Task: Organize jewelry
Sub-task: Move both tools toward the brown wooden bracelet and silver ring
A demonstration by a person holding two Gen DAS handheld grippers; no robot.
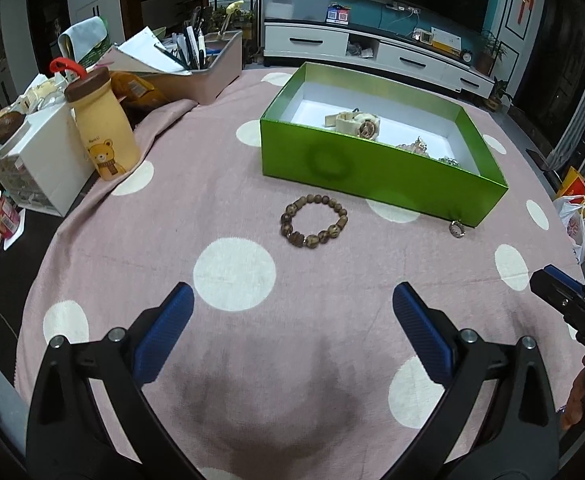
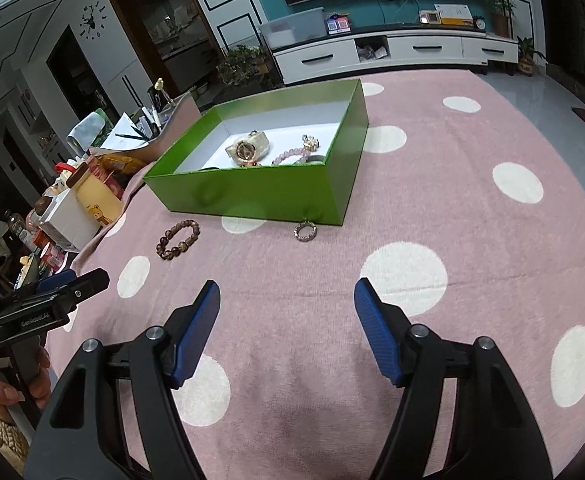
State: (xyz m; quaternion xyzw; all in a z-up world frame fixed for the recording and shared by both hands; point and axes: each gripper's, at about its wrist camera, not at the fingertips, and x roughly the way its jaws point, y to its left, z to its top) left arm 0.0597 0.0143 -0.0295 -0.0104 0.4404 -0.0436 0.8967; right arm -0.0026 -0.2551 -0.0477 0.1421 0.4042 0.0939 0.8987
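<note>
A brown wooden bead bracelet (image 1: 313,222) (image 2: 177,239) lies on the pink dotted cloth in front of the green box (image 1: 356,168) (image 2: 252,192). A small sparkly ring (image 1: 456,228) (image 2: 305,231) rests on the cloth against the box's near wall. Inside the box lie a cream watch (image 1: 354,122) (image 2: 248,147), a pink bead bracelet (image 2: 290,157) and other small pieces. My left gripper (image 1: 292,304) is open, short of the brown bracelet, nothing between its fingers. My right gripper (image 2: 287,300) is open too, short of the ring.
At the left stand a yellow bear bottle (image 1: 104,128), a white box (image 1: 40,160) and a grey bin of pens and papers (image 1: 208,64). A plastic bag (image 1: 578,228) hangs off the right edge. A TV cabinet (image 2: 392,50) lies beyond the table.
</note>
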